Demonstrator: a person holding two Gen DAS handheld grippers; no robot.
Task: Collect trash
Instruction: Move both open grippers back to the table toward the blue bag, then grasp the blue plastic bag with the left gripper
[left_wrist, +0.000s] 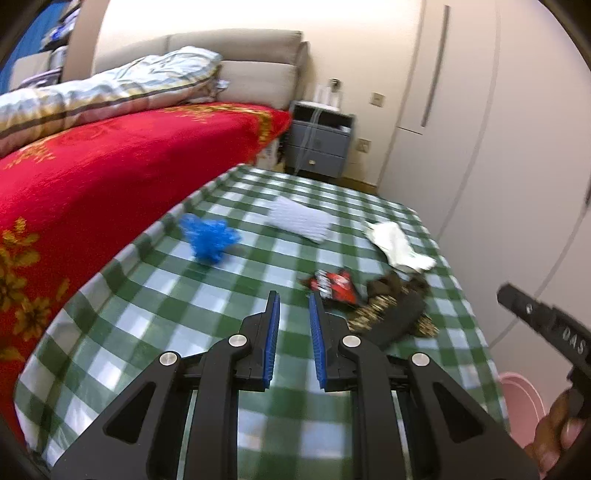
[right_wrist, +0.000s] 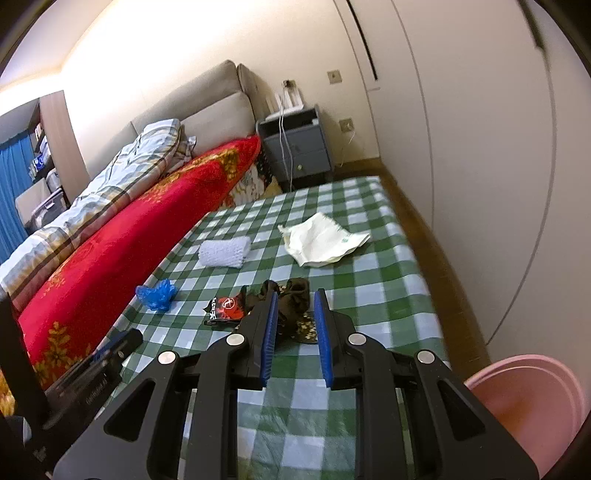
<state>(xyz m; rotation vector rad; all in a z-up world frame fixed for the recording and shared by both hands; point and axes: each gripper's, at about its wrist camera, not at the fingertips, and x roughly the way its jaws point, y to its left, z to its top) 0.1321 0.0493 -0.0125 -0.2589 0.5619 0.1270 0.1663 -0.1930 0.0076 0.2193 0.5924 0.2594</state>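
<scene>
Trash lies on a green-checked tablecloth (left_wrist: 207, 332): a crumpled blue plastic bag (left_wrist: 210, 238) (right_wrist: 157, 293), a red-and-black wrapper (left_wrist: 334, 286) (right_wrist: 227, 308), a dark brown patterned rag (left_wrist: 391, 306) (right_wrist: 291, 299) and a crumpled white bag (left_wrist: 399, 243) (right_wrist: 321, 242). My left gripper (left_wrist: 293, 295) hovers above the cloth just left of the wrapper, its blue pads a narrow gap apart with nothing between them. My right gripper (right_wrist: 295, 295) hangs short of the brown rag, which shows beyond its tips. Its jaws are narrowly apart and empty.
A folded white towel (left_wrist: 301, 219) (right_wrist: 225, 251) lies farther back. A pink bin (right_wrist: 528, 402) (left_wrist: 517, 398) stands off the table's right edge. A bed with a red blanket (left_wrist: 92, 177) borders the left side. A grey nightstand (left_wrist: 319, 144) and wardrobe doors stand beyond.
</scene>
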